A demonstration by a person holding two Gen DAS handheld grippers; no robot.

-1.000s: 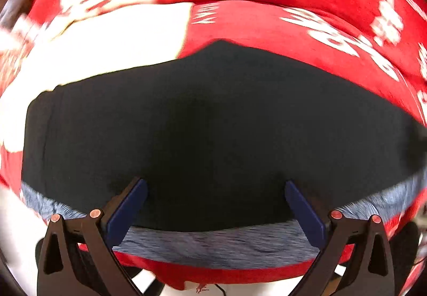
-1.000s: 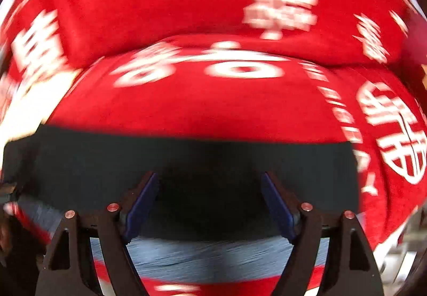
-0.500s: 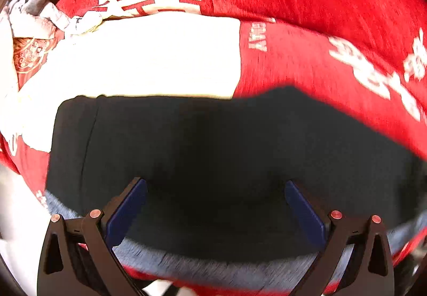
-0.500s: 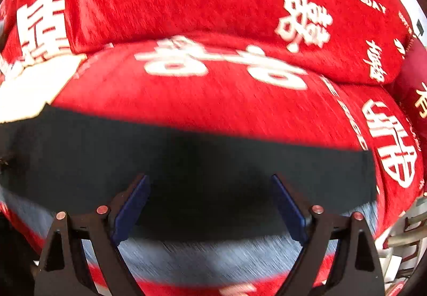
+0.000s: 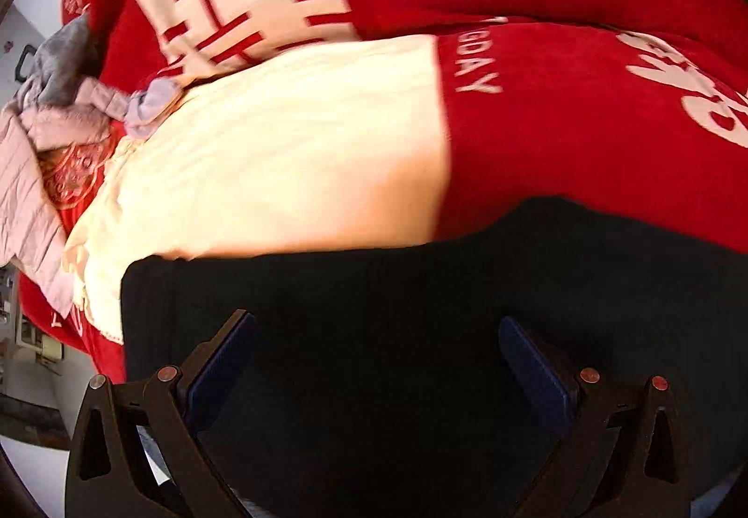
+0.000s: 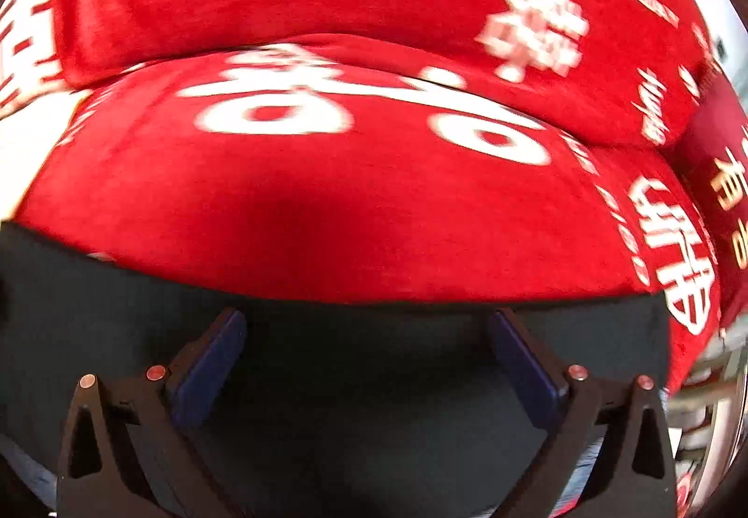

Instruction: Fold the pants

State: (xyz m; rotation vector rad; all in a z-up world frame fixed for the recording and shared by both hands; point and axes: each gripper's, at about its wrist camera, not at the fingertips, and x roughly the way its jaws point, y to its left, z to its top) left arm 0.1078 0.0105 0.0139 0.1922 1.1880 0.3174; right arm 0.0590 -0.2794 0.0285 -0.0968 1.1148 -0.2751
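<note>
The black pants [image 5: 374,284] lie flat on a red blanket, filling the lower half of the left wrist view. They also show in the right wrist view [image 6: 93,307], with their straight far edge running across the frame. My left gripper [image 5: 374,331] is open and empty, its blue pads spread wide just above the black cloth. My right gripper [image 6: 367,326] is open and empty too, held over the pants near their far edge.
The red blanket [image 6: 327,214] with white characters covers a sofa seat and back cushions. A cream cloth [image 5: 280,153] lies beyond the pants at the left. Crumpled pink and grey clothes [image 5: 56,106] sit at the far left. A room floor shows at the left edge.
Both grippers have moved forward over the pants, so the grey waistband strip near the fingers has left view and more of the blanket shows. Both stayed open.
</note>
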